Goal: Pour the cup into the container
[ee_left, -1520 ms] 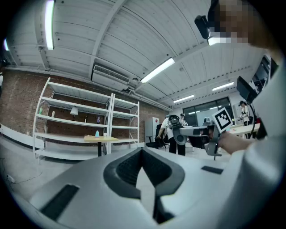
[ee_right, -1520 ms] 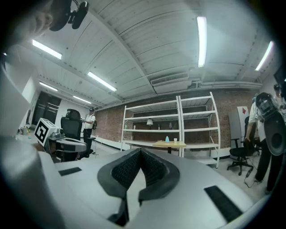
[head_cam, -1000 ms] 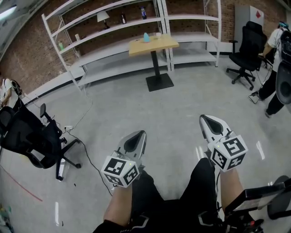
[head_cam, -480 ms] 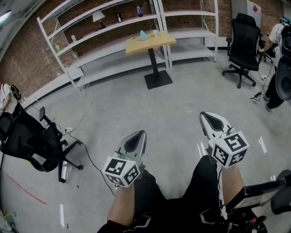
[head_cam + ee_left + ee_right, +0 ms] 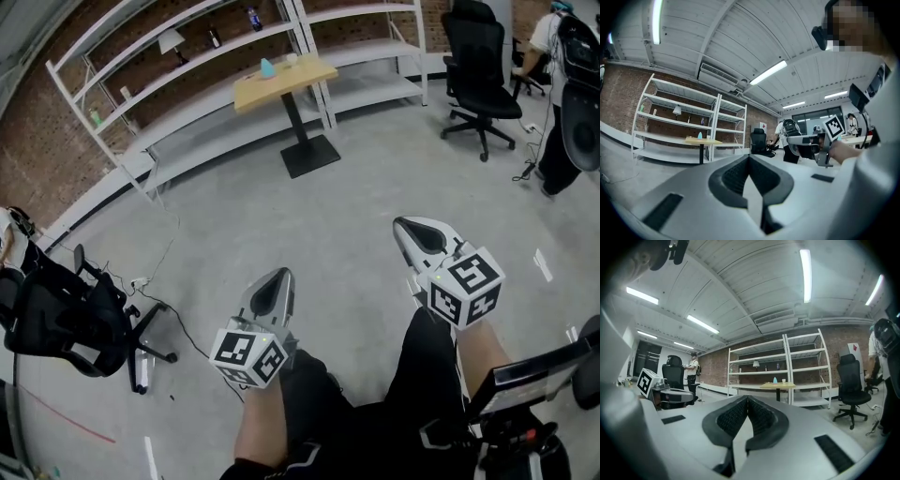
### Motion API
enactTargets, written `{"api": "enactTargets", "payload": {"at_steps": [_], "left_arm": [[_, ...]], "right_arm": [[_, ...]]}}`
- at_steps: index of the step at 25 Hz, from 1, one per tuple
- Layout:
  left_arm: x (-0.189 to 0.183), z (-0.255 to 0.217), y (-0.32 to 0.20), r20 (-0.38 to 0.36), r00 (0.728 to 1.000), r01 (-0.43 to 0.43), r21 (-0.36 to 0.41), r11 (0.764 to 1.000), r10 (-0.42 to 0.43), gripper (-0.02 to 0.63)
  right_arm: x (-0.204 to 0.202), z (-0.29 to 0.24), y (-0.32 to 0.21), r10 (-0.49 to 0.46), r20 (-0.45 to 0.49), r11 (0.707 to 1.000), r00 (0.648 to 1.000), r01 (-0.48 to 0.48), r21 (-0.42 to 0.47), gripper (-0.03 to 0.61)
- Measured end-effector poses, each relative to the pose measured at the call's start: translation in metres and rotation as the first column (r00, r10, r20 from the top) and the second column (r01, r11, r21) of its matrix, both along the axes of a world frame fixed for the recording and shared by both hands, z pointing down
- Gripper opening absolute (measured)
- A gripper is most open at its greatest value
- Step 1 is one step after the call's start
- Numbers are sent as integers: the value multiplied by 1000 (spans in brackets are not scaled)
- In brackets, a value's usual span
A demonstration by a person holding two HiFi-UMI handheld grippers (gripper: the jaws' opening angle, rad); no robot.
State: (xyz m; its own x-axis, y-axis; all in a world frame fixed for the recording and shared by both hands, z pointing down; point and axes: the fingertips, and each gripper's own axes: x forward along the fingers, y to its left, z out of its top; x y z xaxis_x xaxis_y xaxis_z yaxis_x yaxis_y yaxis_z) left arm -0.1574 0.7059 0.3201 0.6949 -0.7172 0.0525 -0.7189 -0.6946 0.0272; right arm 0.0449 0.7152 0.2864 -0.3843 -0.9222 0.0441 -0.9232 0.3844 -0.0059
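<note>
Far off, a small wooden table (image 5: 281, 80) stands before white shelves. On it are a light-blue container (image 5: 267, 67) and a small white cup (image 5: 292, 58). Both also show in the left gripper view as container (image 5: 699, 136) and cup (image 5: 708, 137), and in the right gripper view as container (image 5: 775, 379) and cup (image 5: 783, 380). My left gripper (image 5: 283, 273) and right gripper (image 5: 399, 223) are held level above bare floor, well short of the table. Both are shut and hold nothing, as seen at the left gripper (image 5: 750, 157) and right gripper (image 5: 747, 398).
White shelving (image 5: 187, 56) runs along the brick wall. A black office chair (image 5: 473, 66) and a standing person (image 5: 562, 94) are at the right. Another black chair (image 5: 56, 319) with floor cables (image 5: 164, 305) is at the left. Black equipment (image 5: 534, 384) sits at lower right.
The head view has shifted: table, shelves and right-hand chair have slid leftward in the picture. Both grippers stay shut in much the same place.
</note>
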Motion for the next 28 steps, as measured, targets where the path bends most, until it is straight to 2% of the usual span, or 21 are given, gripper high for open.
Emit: {"api": "enactTargets", "payload": {"at_steps": [6, 17, 23, 28], "left_arm": [[10, 11, -31, -21, 1000, 11, -38, 999, -12, 2], [19, 7, -77, -19, 1000, -12, -34, 999, 11, 2], [18, -6, -102, 3, 1000, -29, 10, 1000, 29, 2], [12, -10, -154, -18, 1000, -21, 22, 1000, 22, 2]], "right_arm": [[12, 12, -29, -9, 6, 1000, 1000, 9, -29, 2], [13, 10, -82, -8, 12, 1000, 1000, 8, -24, 2], [6, -4, -119, -18, 36, 1000, 999, 17, 18, 2], [-1, -8, -163, -39, 14, 999, 999, 38, 26, 2]]}}
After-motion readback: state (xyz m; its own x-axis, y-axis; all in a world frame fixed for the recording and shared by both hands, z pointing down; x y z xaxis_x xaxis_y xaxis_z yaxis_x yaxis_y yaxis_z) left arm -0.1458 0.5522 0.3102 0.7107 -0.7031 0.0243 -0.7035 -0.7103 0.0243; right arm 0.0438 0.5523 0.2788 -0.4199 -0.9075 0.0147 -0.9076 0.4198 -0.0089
